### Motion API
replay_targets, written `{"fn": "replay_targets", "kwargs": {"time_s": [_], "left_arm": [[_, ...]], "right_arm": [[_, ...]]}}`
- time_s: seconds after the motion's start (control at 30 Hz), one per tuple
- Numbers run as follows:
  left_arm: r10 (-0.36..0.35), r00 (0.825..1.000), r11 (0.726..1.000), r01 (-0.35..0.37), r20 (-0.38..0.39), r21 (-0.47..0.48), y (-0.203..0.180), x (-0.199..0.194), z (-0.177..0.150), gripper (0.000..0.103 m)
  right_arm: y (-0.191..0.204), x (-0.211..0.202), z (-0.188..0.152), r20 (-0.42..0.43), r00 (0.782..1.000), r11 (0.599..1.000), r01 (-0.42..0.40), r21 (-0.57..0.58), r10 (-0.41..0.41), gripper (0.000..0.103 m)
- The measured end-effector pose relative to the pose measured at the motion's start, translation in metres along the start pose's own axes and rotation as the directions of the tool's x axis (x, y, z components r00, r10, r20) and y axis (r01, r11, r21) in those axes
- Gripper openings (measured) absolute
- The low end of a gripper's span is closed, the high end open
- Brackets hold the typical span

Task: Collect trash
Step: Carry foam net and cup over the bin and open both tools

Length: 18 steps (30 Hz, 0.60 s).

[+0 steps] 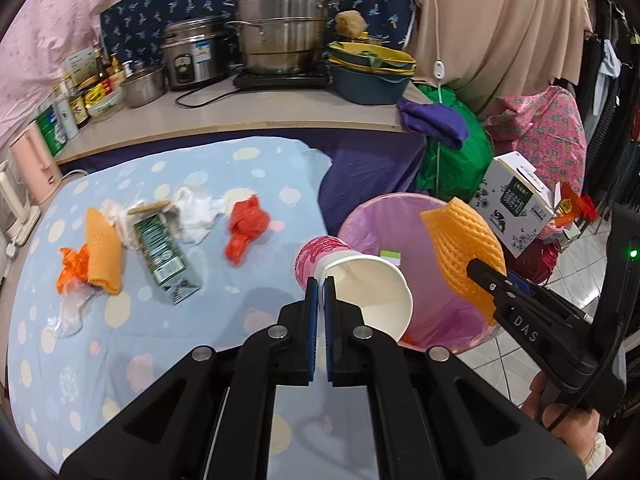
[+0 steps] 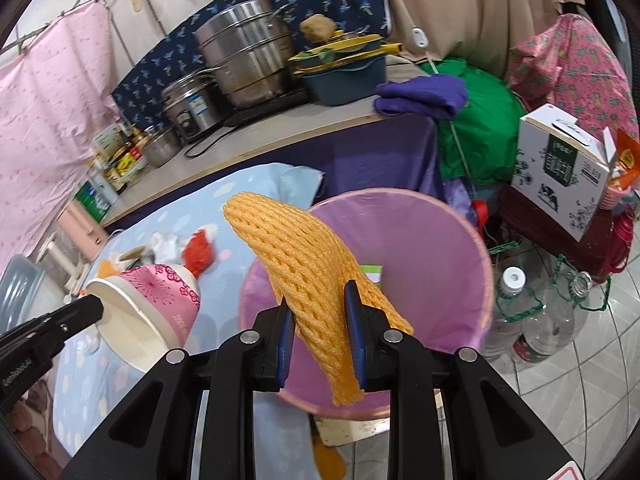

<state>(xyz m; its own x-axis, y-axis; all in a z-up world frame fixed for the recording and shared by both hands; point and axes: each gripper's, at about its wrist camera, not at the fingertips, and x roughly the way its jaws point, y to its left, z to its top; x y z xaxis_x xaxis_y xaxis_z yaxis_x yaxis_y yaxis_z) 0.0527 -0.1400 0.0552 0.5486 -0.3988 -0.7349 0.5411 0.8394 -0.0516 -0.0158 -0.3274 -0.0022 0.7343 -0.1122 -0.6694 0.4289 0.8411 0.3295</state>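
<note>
While the left gripper point(image 1: 321, 280) pinches the cup point(image 1: 360, 284) by its rim at centre frame and the right gripper point(image 2: 320, 300) clamps the foam net point(image 2: 308, 264) above the bin point(image 2: 460, 248), risk: either, released early, lands outside the bin's rim.

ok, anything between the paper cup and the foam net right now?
Only the bin: its lined opening fills the gap between the paper cup and the foam net, seen in both wrist views.
</note>
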Motion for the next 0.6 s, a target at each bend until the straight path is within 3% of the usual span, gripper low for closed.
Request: {"fn": "replay_targets", "kwargs": {"time_s": [0.27,0.6], "left_arm": [[-0.051,0.999,0.997,0.051,-0.003,0.050,-0.034,0.028,0.017,0.003],[-0.052,0.998,0.994,0.054,-0.028,0.090,-0.056,0.058,0.022,0.003]], "right_arm": [[-0.021,0.020,0.000,-0.022,0.998,0.998,0.054,0.026,-0.054,0.023],[-0.028,0.032,0.000,-0.030,0.996,0.996,0.083,0.040,-0.082,0.028]]}}
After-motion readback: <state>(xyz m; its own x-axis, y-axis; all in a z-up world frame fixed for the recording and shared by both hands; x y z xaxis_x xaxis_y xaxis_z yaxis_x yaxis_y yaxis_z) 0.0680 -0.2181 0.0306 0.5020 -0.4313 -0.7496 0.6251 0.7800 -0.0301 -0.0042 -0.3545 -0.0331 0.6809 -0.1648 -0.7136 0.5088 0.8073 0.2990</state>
